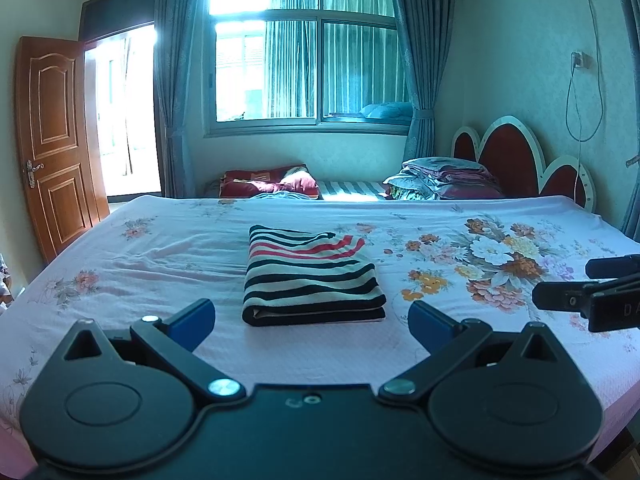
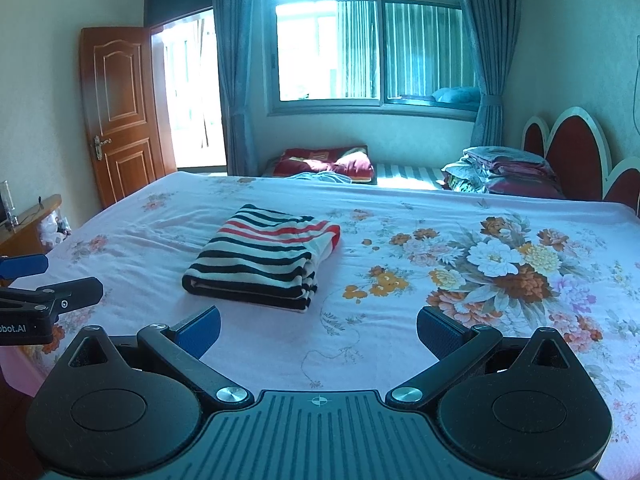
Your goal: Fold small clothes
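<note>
Two grippers are held low over the near edge of the bed, and nothing is gripped by either. Furthest left in the room, a brown wooden door (image 1: 56,140) is seen standing open beside a bright doorway. The left gripper (image 1: 311,320) is pointed straight at the striped garment (image 1: 312,276); its blue-padded fingers (image 1: 192,322) are spread wide, apart from the cloth and clear of it. The garment is laid on the pink floral bedsheet (image 1: 160,248), near the middle of the bed and somewhat toward the near side. It has been brought to a compact, roughly rectangular packet, with several layers stacked at the near edge and one red-striped part showing on top. A small corner is seen poking out at the far right of the packet in the right wrist view, so the stack is not perfectly squared. Further right, the right gripper (image 2: 318,332) is likewise held wide open over bare sheet, with the garment ahead and to its left. Folded bedding (image 1: 448,178) is piled by the red headboard (image 1: 516,160) at the far right.

The folding of this piece is judged to be essentially done. No other loose clothes can be made out on the sheet, so at most a tidying of that corner is left.
</note>
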### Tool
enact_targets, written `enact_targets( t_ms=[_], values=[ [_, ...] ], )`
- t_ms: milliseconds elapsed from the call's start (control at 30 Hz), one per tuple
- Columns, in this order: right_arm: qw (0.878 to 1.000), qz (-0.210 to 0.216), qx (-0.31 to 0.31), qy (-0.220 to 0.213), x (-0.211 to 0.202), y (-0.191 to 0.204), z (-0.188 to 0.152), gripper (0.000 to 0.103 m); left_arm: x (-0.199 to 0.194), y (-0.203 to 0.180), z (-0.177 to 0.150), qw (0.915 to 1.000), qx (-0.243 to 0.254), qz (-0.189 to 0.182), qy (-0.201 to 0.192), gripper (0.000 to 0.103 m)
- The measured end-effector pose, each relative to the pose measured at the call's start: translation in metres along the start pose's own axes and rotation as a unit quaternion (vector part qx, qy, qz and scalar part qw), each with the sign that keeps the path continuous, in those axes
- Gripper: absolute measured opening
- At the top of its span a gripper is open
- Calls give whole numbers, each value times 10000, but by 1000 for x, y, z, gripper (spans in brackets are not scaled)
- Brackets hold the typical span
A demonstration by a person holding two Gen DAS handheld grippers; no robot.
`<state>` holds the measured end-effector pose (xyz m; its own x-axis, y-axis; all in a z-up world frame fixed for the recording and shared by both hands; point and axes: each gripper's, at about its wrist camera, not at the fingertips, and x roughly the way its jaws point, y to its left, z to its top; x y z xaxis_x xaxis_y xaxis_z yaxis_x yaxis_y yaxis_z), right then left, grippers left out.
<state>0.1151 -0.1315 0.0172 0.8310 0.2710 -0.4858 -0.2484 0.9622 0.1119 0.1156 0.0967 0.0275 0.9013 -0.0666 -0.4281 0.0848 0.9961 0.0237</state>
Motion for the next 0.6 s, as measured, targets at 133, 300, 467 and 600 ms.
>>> enact_targets(
  t_ms=[133, 300, 467, 600],
  values=[
    [9999, 47, 89, 5, 1, -1, 1, 103, 0, 0, 0, 10000, 9, 7, 0, 102],
    [9999, 62, 88, 4, 1, -2, 2, 103, 0, 0, 0, 10000, 49, 20, -14, 102],
    [9999, 90, 82, 2, 1, -2, 2, 103, 0, -1, 0, 9999, 148, 18, -40, 102],
    [9999, 95, 80, 2, 1, -2, 2, 103, 1, -2, 1, 9998, 173, 50, -34, 100]
  ],
)
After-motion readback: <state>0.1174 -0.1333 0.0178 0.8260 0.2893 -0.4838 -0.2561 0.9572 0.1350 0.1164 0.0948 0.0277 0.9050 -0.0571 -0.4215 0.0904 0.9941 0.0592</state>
